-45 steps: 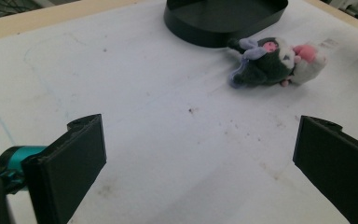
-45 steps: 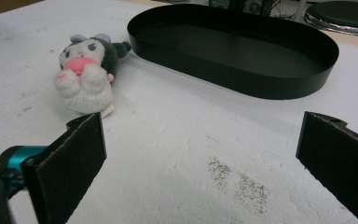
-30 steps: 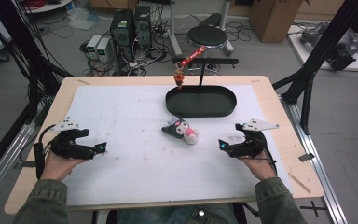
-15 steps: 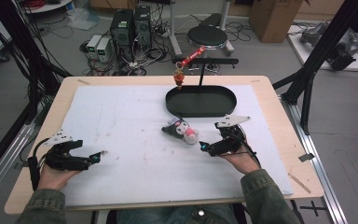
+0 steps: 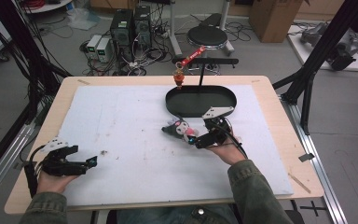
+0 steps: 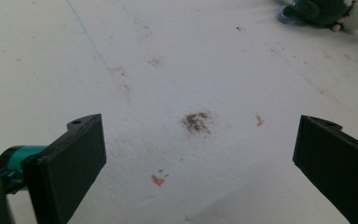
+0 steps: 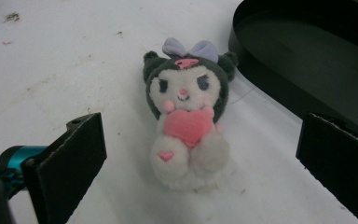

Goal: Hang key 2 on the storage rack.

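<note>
High view: the fuzzy plush toy (image 5: 181, 129) lies at frame centre on the white foam-topped bench (image 5: 121, 116), just below the smooth black oval tray (image 5: 200, 100); the right tool (image 5: 193, 140) sits beside it.

Left gripper view: left tool (image 6: 196, 158) gapes wide over stained foam, the plush cut off at upper right.

Right gripper view: jaws spread wide, the soft toy between them, untouched; the tray is cropped at upper right.

A black oval tray (image 5: 200, 108) sits on the white mat (image 5: 135, 140) just above frame centre, a thin post (image 5: 200, 74) rising from it with a red arm (image 5: 193, 56) reaching left. The table (image 5: 279, 121) shows as a wooden border around the mat. Beyond it, computers (image 5: 130, 23) stand upper left, a stool (image 5: 207, 35) upper centre, a cardboard box (image 5: 270, 11) upper right.
</note>
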The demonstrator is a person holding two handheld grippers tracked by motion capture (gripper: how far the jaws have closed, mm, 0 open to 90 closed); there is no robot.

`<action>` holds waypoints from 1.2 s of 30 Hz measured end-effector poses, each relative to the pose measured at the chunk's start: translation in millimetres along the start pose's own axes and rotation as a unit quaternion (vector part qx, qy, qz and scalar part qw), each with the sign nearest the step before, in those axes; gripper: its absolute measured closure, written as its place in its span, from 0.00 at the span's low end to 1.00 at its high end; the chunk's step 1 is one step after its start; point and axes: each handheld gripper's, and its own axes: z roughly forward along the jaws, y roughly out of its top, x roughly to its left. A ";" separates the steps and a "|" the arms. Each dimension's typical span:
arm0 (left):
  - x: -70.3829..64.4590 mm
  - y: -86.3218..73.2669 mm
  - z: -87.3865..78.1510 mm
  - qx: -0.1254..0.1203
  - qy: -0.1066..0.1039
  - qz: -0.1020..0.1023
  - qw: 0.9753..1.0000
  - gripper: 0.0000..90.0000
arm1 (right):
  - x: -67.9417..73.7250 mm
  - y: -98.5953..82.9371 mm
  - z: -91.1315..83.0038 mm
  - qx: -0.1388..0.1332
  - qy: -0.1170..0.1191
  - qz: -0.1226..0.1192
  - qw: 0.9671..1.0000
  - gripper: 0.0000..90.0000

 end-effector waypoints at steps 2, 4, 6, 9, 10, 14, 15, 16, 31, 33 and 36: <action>0.7 -3.5 -1.6 0.002 0.003 -0.002 1.000 0.03 | 1.3 3.0 5.5 0.005 0.002 0.002 1.000 0.00; 1.9 -6.5 -3.3 0.004 0.002 -0.005 1.000 0.03 | 3.1 5.9 11.8 0.009 0.003 0.004 1.000 0.00; 3.4 -9.5 -5.3 0.002 0.002 -0.010 1.000 0.03 | 5.1 8.5 19.0 0.015 0.005 0.004 1.000 0.00; 4.9 -12.3 -8.7 -0.001 0.004 -0.012 1.000 0.03 | 8.0 12.3 31.2 0.030 0.001 -0.002 1.000 0.00; 5.5 -12.7 -9.8 -0.002 0.006 -0.011 1.000 0.03 | 9.0 13.5 34.8 0.037 0.000 -0.003 0.999 0.00; 6.1 -12.9 -12.6 -0.007 0.008 -0.011 1.000 0.03 | 11.5 17.0 48.2 0.051 -0.006 -0.003 0.999 0.00; 5.9 -12.8 -13.0 -0.009 0.008 -0.011 1.000 0.03 | 11.8 17.3 51.4 0.057 -0.008 -0.004 0.998 0.00; 5.7 -12.6 -13.2 -0.011 0.009 -0.012 1.000 0.03 | 11.6 17.3 54.7 0.063 -0.009 -0.003 0.998 0.01; 2.9 -7.8 -8.5 -0.011 0.006 0.001 1.000 0.03 | 10.0 17.6 52.4 0.085 -0.014 0.023 0.996 0.48; 3.5 -6.4 -6.6 -0.010 0.002 0.000 1.000 0.03 | 7.4 19.6 44.2 0.071 -0.007 0.027 0.997 0.48; 3.9 -4.4 -2.8 -0.002 -0.004 0.002 1.000 0.03 | 3.7 21.4 34.5 0.057 -0.001 0.039 0.998 0.49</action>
